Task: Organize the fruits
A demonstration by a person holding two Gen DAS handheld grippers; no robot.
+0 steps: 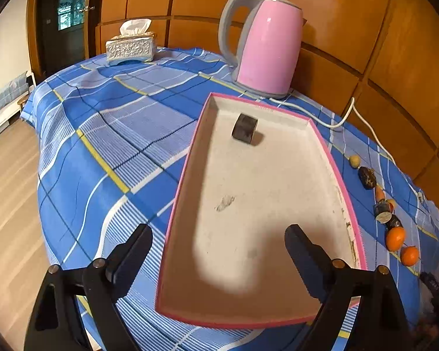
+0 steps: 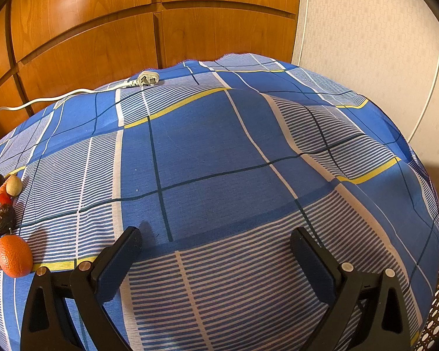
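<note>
A pink-rimmed white tray [image 1: 187, 169] lies on the blue checked tablecloth. One dark chunky fruit [image 1: 244, 127] rests inside it near the far end. My left gripper [image 1: 218, 234] hangs over the tray's near end, open, with nothing between its fingers. To the right of the tray runs a row of fruits: a small tan one [image 1: 354, 160], a dark wrinkled one [image 1: 368, 177], and two oranges [image 1: 395, 238]. In the right wrist view the same row sits at the far left, with an orange [image 2: 14, 259] nearest. My right gripper [image 2: 216, 238] is open over bare cloth, to the right of the fruits.
A pink electric kettle [image 1: 266, 46] stands behind the tray, its white cord [image 1: 365, 120] trailing along the back to a plug [image 2: 146, 79]. A silver tissue box [image 1: 131, 47] sits at the far left. Wood panelling backs the table; the cloth drops off at the edges.
</note>
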